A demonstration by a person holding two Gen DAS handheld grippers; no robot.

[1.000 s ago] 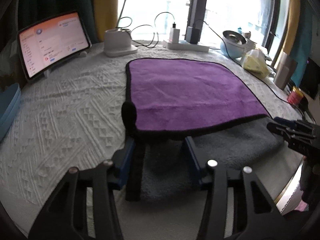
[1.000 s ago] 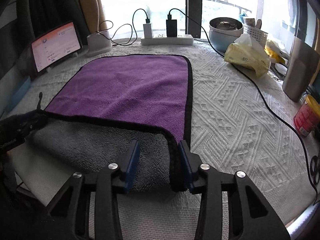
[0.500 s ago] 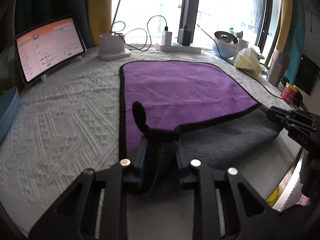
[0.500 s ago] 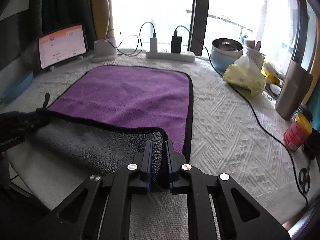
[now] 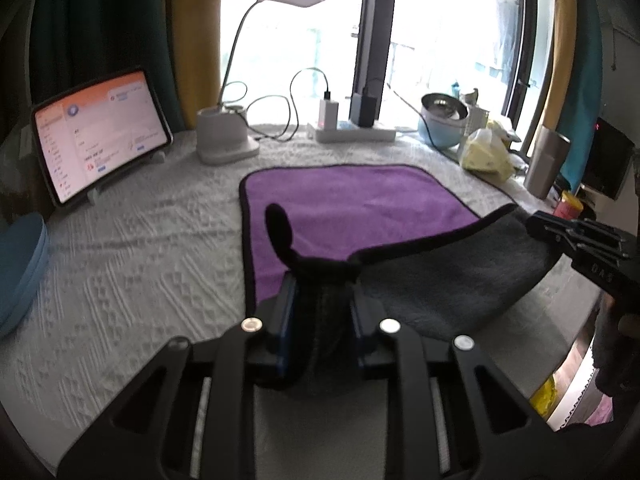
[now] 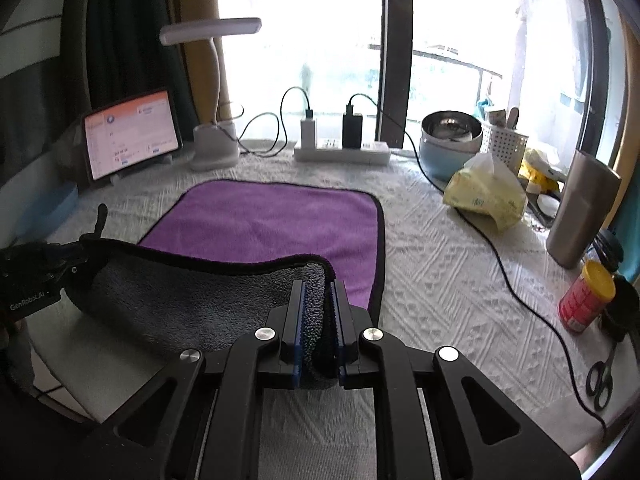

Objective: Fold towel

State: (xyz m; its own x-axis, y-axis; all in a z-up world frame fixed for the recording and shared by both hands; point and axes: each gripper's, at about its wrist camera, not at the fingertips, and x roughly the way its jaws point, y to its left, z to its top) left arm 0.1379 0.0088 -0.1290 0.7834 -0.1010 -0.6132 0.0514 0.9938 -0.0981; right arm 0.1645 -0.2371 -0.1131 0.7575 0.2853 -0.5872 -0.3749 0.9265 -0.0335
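Observation:
A towel (image 5: pixel 352 200), purple on one side and grey on the other with black edging, lies on a white textured table cover (image 5: pixel 120 264). Its near edge is lifted off the table, grey underside (image 5: pixel 448 272) facing me. My left gripper (image 5: pixel 322 292) is shut on the near left corner. My right gripper (image 6: pixel 318 300) is shut on the near right corner (image 6: pixel 316 280). The towel's purple side (image 6: pixel 272 224) lies flat beyond. Each gripper shows in the other's view: the right one (image 5: pixel 576 240), the left one (image 6: pixel 44 268).
At the back stand a tablet (image 5: pixel 100 132), a desk lamp (image 5: pixel 228 140), a power strip (image 6: pixel 340 152) with cables, a steel bowl (image 6: pixel 450 140) and a tissue pack (image 6: pixel 486 192). On the right are a steel tumbler (image 6: pixel 580 212), a red jar (image 6: pixel 586 296) and scissors (image 6: pixel 600 380).
Both grippers closed on the towel's near corners and rose, lifting the near edge off the table. The view has pulled up and back.

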